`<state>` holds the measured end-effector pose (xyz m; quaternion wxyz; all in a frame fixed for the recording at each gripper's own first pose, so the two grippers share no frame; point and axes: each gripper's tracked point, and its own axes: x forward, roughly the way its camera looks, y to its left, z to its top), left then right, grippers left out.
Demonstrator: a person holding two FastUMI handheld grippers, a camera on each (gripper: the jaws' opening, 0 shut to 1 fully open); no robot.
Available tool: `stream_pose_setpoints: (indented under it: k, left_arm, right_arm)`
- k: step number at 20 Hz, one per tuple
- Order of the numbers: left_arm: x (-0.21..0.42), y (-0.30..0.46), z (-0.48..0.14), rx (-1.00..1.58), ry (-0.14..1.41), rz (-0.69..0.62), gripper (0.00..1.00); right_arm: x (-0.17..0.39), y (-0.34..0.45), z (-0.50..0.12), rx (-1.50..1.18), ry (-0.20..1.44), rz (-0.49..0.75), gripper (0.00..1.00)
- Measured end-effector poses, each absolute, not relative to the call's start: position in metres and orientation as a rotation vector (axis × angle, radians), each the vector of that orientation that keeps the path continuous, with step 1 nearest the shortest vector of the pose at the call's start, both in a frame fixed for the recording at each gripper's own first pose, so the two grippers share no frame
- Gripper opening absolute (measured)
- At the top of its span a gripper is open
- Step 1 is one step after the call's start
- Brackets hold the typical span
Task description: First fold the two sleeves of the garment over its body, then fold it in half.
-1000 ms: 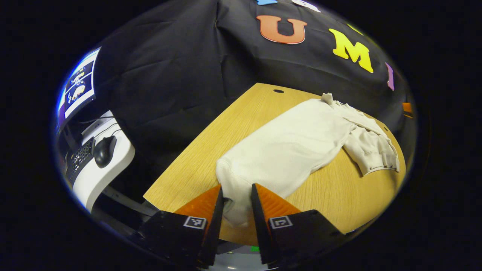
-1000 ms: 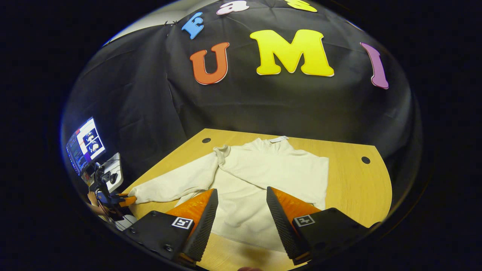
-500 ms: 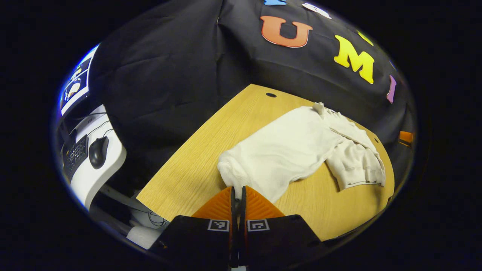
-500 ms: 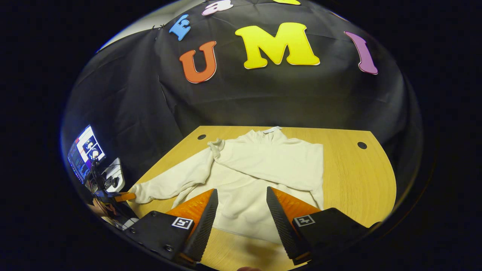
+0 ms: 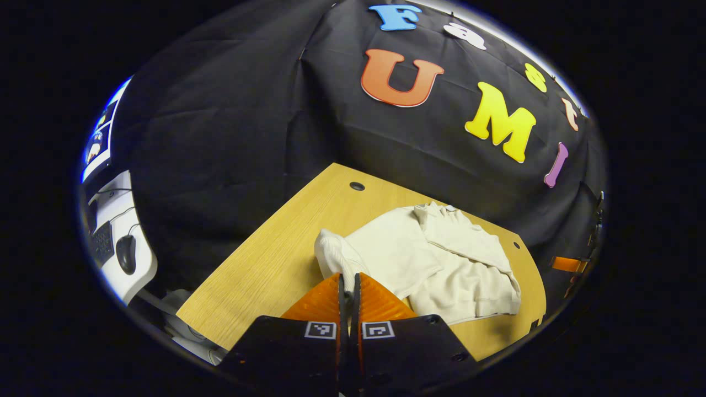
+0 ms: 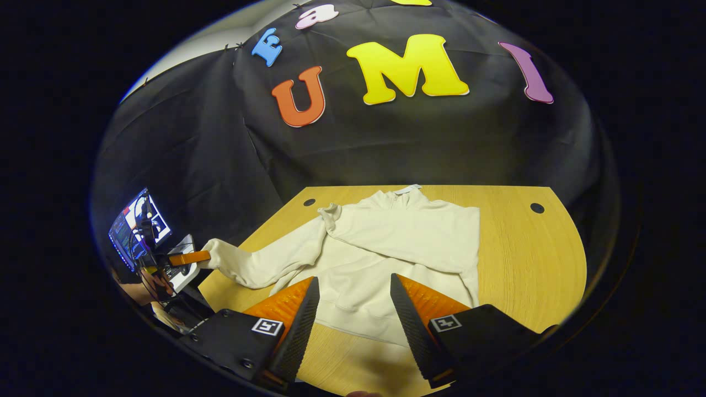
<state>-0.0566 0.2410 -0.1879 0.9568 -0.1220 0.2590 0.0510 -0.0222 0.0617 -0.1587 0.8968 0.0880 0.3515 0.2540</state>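
Observation:
A cream sweatshirt (image 6: 397, 242) lies on the wooden table (image 6: 529, 259), collar toward the far wall. One sleeve (image 6: 419, 237) is folded across its chest. The other sleeve (image 6: 265, 264) stretches out to the left, its cuff (image 5: 331, 251) lifted off the table. My left gripper (image 5: 347, 281) is shut on that cuff; it also appears as an orange gripper (image 6: 190, 257) at the far left of the right gripper view. My right gripper (image 6: 353, 286) hangs open above the sweatshirt's hem, holding nothing.
A white side desk with a mouse (image 5: 127, 253) and keyboard and a lit monitor (image 6: 135, 226) stands left of the table. A hand (image 6: 154, 284) holds the left gripper there. Bare tabletop (image 6: 540, 275) lies right of the sweatshirt.
My left gripper closed on the sleeve cuff and lifted it up off the table. The right gripper stayed open over the hem and barely shifted.

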Motion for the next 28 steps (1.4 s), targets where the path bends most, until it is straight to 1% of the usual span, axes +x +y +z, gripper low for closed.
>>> stream_pose_setpoints:
  k: [2, 3, 4, 5, 6, 8, 13, 18, 21, 24, 28]
  left_arm:
    - [-0.034, 0.222, -0.168, -0.227, 0.502, 0.064, 0.03]
    - [-0.023, 0.213, -0.157, -0.215, 0.488, 0.044, 0.03]
    - [-0.01, 0.203, -0.146, -0.211, 0.482, 0.017, 0.03]
    - [0.0, 0.192, -0.135, -0.205, 0.473, -0.013, 0.03]
    - [0.014, 0.183, -0.124, -0.19, 0.462, -0.043, 0.03]
    - [0.038, 0.166, -0.103, -0.155, 0.436, -0.09, 0.03]
    - [0.1, 0.103, -0.059, -0.162, 0.369, -0.209, 0.03]
    - [0.156, 0.014, -0.02, -0.171, 0.32, -0.366, 0.03]
    - [0.183, -0.051, -0.015, -0.166, 0.323, -0.474, 0.03]
    - [0.2, -0.117, -0.024, -0.147, 0.349, -0.575, 0.02]
    - [0.218, -0.194, -0.063, -0.144, 0.422, -0.686, 0.03]
  right_arm:
    - [-0.02, 0.058, -0.144, 0.208, 0.7, 0.529, 0.83]
    - [-0.019, 0.052, -0.137, 0.216, 0.68, 0.527, 0.77]
    - [-0.017, 0.047, -0.13, 0.226, 0.664, 0.524, 0.77]
    - [-0.019, 0.041, -0.126, 0.242, 0.663, 0.52, 0.77]
    - [-0.021, 0.035, -0.12, 0.264, 0.664, 0.523, 0.83]
    - [-0.021, 0.019, -0.109, 0.289, 0.651, 0.513, 0.83]
    - [-0.021, -0.028, -0.097, 0.288, 0.615, 0.44, 0.83]
    - [-0.022, -0.073, -0.083, 0.309, 0.561, 0.354, 0.83]
    - [-0.026, -0.101, -0.086, 0.322, 0.55, 0.284, 0.83]
    - [-0.034, -0.131, -0.089, 0.353, 0.555, 0.208, 0.83]
    - [-0.049, -0.169, -0.093, 0.355, 0.563, 0.095, 0.83]
